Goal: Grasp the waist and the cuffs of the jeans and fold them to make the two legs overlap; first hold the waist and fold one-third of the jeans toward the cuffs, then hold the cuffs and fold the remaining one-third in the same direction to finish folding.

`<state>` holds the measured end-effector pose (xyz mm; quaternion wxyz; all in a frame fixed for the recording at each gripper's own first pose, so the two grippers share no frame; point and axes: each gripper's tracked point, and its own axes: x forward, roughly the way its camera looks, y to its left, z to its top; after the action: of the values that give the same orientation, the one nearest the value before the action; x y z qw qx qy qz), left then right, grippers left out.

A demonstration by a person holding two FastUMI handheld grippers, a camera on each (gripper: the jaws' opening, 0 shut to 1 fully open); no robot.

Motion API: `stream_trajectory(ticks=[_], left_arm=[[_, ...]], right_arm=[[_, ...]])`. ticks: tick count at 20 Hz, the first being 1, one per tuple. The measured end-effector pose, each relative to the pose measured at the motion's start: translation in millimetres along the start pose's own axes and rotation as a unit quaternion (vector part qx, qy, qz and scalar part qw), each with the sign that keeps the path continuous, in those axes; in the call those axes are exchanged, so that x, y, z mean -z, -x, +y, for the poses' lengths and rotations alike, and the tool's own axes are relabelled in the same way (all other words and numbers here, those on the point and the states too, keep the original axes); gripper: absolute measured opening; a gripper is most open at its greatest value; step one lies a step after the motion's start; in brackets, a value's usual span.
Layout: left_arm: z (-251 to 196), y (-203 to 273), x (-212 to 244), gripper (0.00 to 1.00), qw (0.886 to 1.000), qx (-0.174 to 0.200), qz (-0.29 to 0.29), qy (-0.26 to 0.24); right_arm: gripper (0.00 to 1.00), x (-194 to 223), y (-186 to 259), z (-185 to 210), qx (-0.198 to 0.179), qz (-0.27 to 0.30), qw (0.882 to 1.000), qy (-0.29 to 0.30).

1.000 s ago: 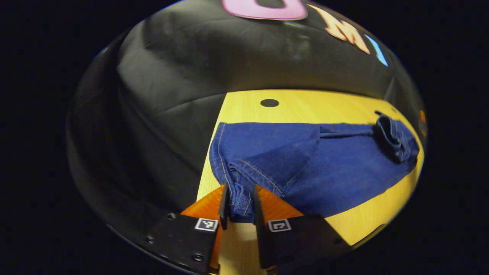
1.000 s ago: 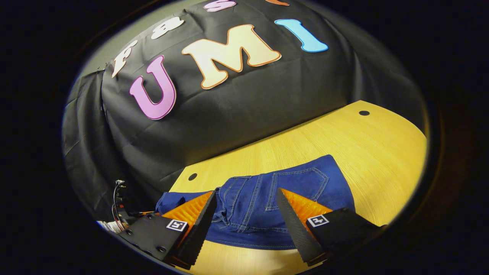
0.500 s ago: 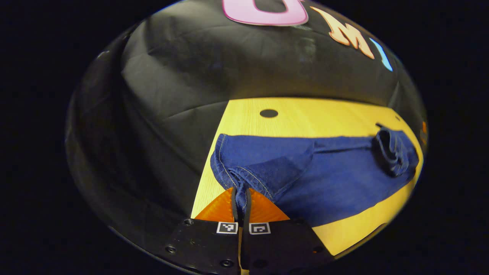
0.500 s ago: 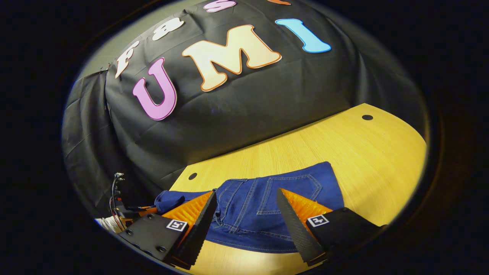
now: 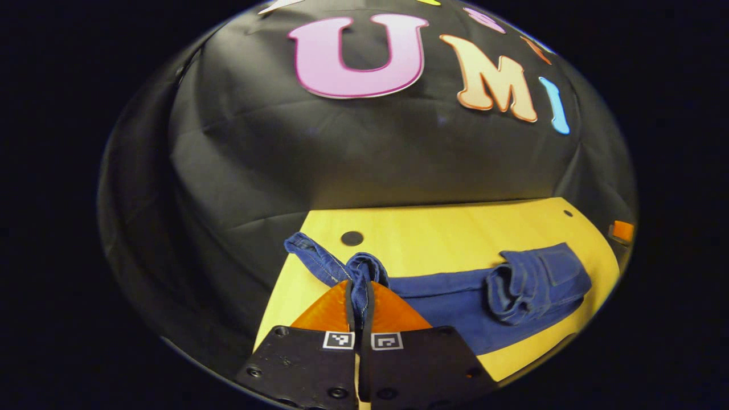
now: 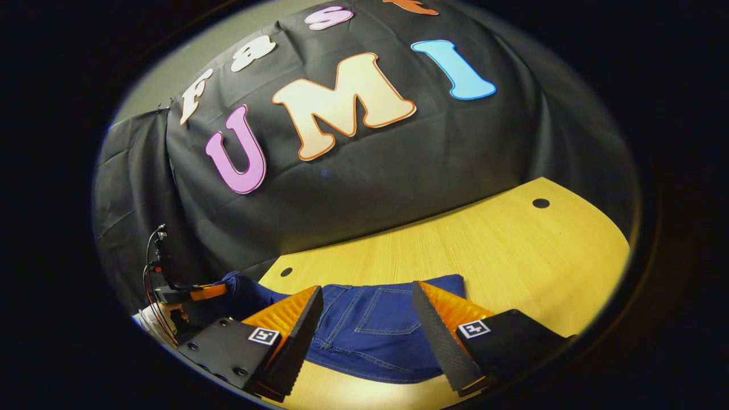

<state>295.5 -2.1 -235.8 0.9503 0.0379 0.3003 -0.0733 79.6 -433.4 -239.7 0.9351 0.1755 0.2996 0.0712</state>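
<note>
The blue jeans lie lengthwise on the yellow table. My left gripper is shut on the cuff end, which is raised off the table with a strip of hem trailing to the left. The waist end is bunched at the far right. In the right gripper view, my right gripper stands open over the waist part of the jeans, whose back pocket shows between the fingers. Whether they touch the cloth I cannot tell. The left gripper shows far left.
A round dark hole sits in the table just behind the lifted cuff, and another hole lies at the far right corner. The table's left edge meets the black cloth wall. A person's hand holds the left gripper.
My left gripper closed on the cuff and then rose, lifting it off the table. The right gripper stayed open and drew back slightly over the waist.
</note>
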Motion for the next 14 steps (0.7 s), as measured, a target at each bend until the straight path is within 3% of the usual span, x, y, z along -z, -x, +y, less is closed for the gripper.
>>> stream_trajectory(ticks=[14], left_arm=[[-202.5, 10.0, -66.4, 0.00, 0.994, 0.096, -0.050, -0.019]], right_arm=[[0.97, -41.2, 54.4, -71.8, -0.008, -0.017, 1.000, -0.007]])
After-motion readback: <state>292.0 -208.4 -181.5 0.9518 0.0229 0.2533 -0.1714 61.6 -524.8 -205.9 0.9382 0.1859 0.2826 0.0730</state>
